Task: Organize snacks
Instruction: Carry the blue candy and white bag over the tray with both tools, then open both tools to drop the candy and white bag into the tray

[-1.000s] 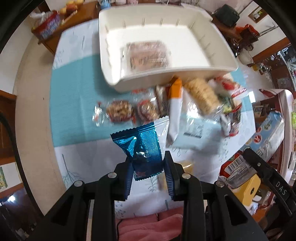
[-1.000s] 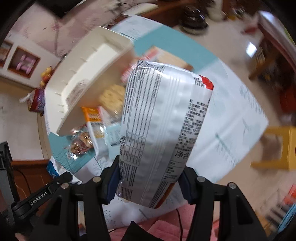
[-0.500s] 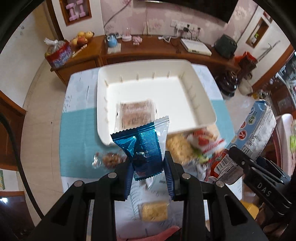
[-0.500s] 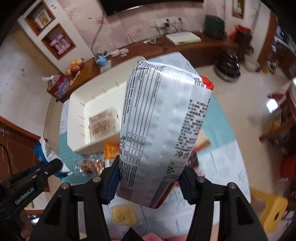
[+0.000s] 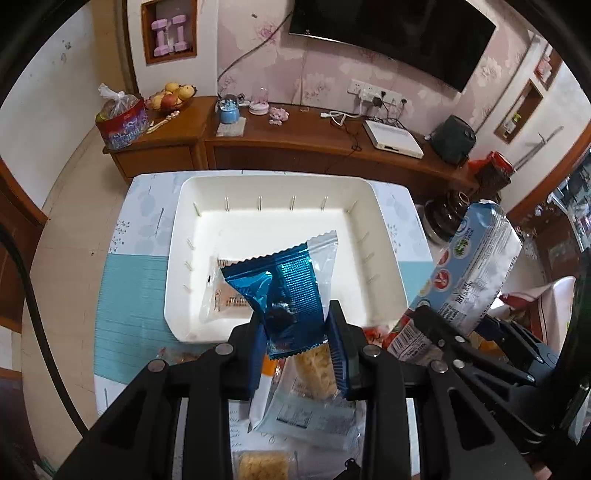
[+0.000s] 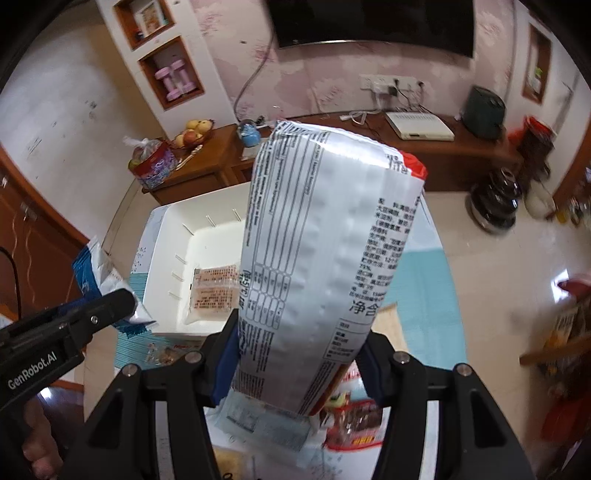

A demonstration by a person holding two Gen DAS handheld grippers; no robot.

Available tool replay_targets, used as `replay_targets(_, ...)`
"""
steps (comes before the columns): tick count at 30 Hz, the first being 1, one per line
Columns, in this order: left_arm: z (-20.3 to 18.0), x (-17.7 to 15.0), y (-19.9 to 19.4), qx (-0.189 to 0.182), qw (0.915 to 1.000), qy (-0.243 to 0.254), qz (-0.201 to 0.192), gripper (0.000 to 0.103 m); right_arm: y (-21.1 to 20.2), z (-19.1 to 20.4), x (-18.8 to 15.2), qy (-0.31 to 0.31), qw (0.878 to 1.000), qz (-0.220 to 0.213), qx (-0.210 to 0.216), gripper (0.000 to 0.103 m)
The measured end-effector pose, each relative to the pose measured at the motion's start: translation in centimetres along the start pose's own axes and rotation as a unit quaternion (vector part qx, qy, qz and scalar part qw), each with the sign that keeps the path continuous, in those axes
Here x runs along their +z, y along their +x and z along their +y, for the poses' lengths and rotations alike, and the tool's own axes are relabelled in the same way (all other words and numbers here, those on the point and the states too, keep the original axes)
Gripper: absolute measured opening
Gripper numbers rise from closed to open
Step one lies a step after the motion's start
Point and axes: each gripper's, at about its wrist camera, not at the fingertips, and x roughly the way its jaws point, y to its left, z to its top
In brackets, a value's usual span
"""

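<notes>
My left gripper is shut on a small blue foil snack packet, held above the near edge of the white bin. One clear-wrapped pinkish snack lies in the bin's near left part. My right gripper is shut on a large silver and white snack bag, held upright to the right of the bin. That bag also shows in the left wrist view. Several loose snacks lie on the table in front of the bin.
The table carries a white and teal cloth. A wooden sideboard stands behind with a fruit bowl and a router. A TV hangs on the wall.
Both grippers have risen and tilted up with their snacks, so the room's back wall comes into view. The blue packet now hangs over the bin's near edge. The right bag has moved toward the bin.
</notes>
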Motion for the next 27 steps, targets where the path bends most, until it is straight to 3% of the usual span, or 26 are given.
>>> replay_targets(11, -1.5, 1.2, 2.6, -0.002, 0.9982, 0.016, -0.058, 0.030, 3.5, -0.4, 2.2, -0.067, 0.997, -0.031, 0.011, 0.056)
replay_targets(17, -0.9, 1.6, 4.5, -0.003, 0.9984, -0.005, -0.056, 0.030, 5.9, -1.1, 2.9, -0.074, 0.997, -0.016, 0.025, 0.057)
replay_targets(21, -0.4, 1.7, 5.6, 0.002, 0.9991, -0.009, -0.040, 0.036, 7.1, -2.0, 3.3, -0.063, 0.997, -0.001, 0.037, 0.057)
replay_targets(25, -0.1, 1.7, 5.9, 0.004, 0.9992, -0.012, -0.038, 0.062, 7.2, -1.9, 3.3, -0.070, 0.997, -0.007, 0.045, 0.057)
replay_targets(27, -0.1, 1.8, 5.9, 0.009, 0.9990, -0.015, -0.041, 0.062, 7.2, -1.8, 3.2, -0.072, 0.996, -0.006, 0.052, 0.057)
